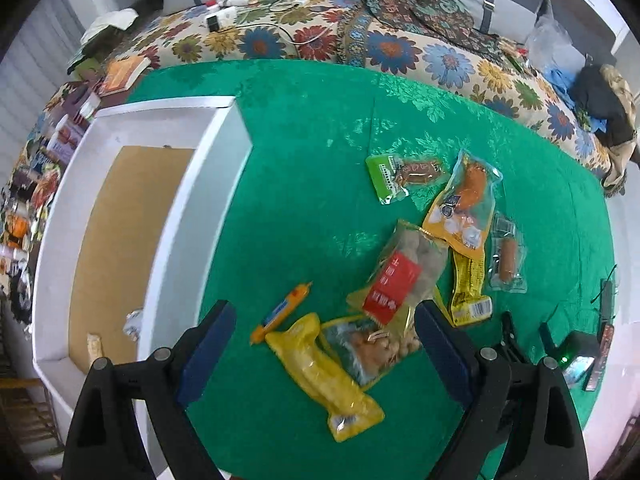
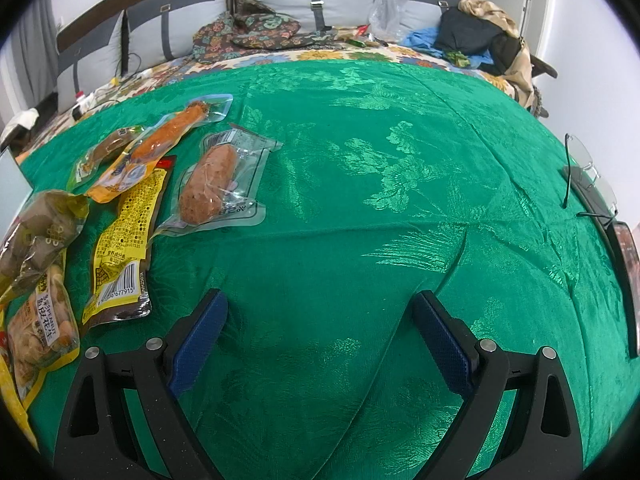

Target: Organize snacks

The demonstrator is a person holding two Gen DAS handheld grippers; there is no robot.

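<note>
Several snack packets lie on the green cloth (image 1: 312,160). My left gripper (image 1: 325,322) hangs open above a yellow packet (image 1: 324,372), a peanut packet (image 1: 366,350) and a red-labelled bag (image 1: 400,276), touching none of them. A thin orange sausage stick (image 1: 282,308) lies just to their left. The white box (image 1: 208,184) with a cardboard floor stands at the left and holds two small items (image 1: 96,346). My right gripper (image 2: 320,312) is open over bare cloth (image 2: 360,200). To its left lie a clear sausage pack (image 2: 216,184) and a yellow barcode packet (image 2: 124,240).
Farther back are a green packet (image 1: 394,178), an orange packet (image 1: 466,200) and a small sausage pack (image 1: 507,256). Glasses (image 2: 588,176) and a phone (image 2: 626,272) lie at the cloth's right edge. A flowered bedspread (image 1: 400,52) with cables and clothes borders the cloth.
</note>
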